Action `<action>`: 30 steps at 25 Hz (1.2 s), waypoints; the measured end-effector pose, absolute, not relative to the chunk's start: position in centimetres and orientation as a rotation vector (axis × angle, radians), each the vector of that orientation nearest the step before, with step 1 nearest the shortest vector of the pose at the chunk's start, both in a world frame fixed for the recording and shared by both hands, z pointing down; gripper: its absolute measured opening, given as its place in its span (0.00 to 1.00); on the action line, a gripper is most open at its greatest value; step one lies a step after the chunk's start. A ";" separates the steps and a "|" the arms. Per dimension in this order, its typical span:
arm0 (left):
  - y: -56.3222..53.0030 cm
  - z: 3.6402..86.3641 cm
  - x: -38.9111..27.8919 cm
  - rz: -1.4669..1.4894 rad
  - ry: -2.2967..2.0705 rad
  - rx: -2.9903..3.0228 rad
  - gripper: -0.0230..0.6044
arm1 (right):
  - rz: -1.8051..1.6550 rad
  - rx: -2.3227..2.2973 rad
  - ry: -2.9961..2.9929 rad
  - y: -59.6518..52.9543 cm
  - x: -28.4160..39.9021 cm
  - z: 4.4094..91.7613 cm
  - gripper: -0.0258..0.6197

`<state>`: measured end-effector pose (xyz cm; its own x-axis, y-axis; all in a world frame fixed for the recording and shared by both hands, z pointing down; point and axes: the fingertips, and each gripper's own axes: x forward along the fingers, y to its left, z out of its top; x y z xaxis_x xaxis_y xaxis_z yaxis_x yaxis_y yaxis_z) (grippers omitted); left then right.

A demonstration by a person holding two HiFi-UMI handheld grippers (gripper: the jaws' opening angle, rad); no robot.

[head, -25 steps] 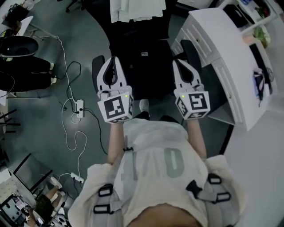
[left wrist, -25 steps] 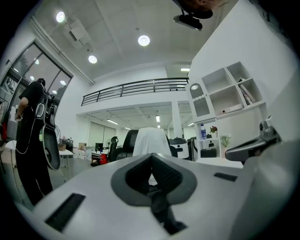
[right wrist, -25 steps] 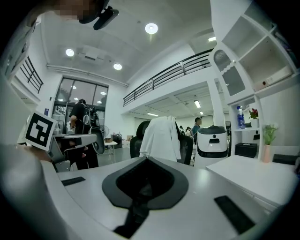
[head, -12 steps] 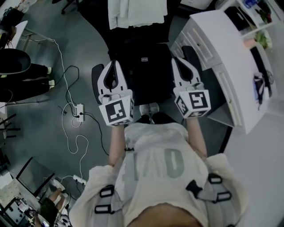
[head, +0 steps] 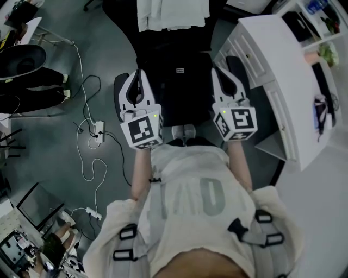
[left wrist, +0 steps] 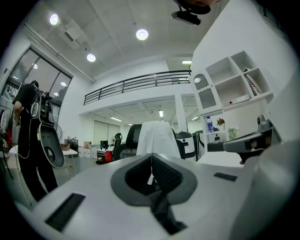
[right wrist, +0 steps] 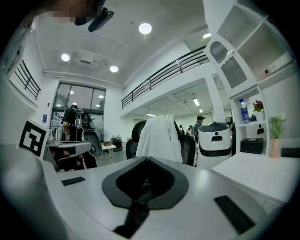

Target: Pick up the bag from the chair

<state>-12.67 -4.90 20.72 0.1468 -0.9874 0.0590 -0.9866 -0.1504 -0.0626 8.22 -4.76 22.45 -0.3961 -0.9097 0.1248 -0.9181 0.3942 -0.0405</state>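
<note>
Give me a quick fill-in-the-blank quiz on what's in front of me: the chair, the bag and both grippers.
1. The jaws of the left gripper and the right gripper are both ___, holding nothing.
2. The black bag lies on the ___ of the chair.
3. The garment draped over the chair's back is ___ in colour.
4. The power strip lies on the floor at the head view's ___ side.

Missing words: shut, seat, white, left.

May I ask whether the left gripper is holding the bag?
No, the left gripper is shut on nothing, while the bag lies on the chair.
</note>
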 end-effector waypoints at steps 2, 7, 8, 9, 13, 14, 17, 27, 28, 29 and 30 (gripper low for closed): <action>-4.8 21.0 -12.9 -0.139 2.048 -2.368 0.05 | 0.164 1.693 -2.545 -4.8 8.4 22.6 0.05; -4.9 20.7 -13.5 -0.121 2.050 -2.358 0.05 | 0.155 1.719 -2.547 -5.4 8.7 22.1 0.05; -5.0 20.6 -13.6 -0.117 2.054 -2.356 0.05 | 0.154 1.708 -2.557 -5.5 8.7 22.1 0.05; -5.1 20.6 -13.6 -0.117 2.058 -2.352 0.05 | 0.156 1.695 -2.566 -5.7 8.7 22.1 0.05; -5.4 20.3 -13.7 -0.111 2.043 -2.358 0.12 | 0.189 1.635 -2.608 -6.1 8.2 22.0 0.21; -5.5 20.2 -13.6 -0.093 2.029 -2.374 0.18 | 0.205 1.627 -2.613 -6.1 8.1 22.1 0.26; -5.5 19.5 -13.2 0.004 1.997 -2.412 0.43 | 0.244 1.636 -2.590 -6.4 8.2 22.6 0.42; -5.7 19.7 -13.3 -0.007 1.996 -2.407 0.45 | 0.269 1.657 -2.575 -6.8 8.3 22.8 0.42; -5.7 19.8 -13.4 0.002 2.001 -2.408 0.45 | 0.276 1.654 -2.583 -6.7 8.2 22.8 0.42; -5.8 19.9 -13.4 0.008 2.007 -2.413 0.45 | 0.286 1.648 -2.592 -6.7 8.2 22.9 0.42; -5.8 20.2 -13.4 0.010 2.013 -2.424 0.45 | 0.294 1.644 -2.597 -6.7 8.2 23.0 0.42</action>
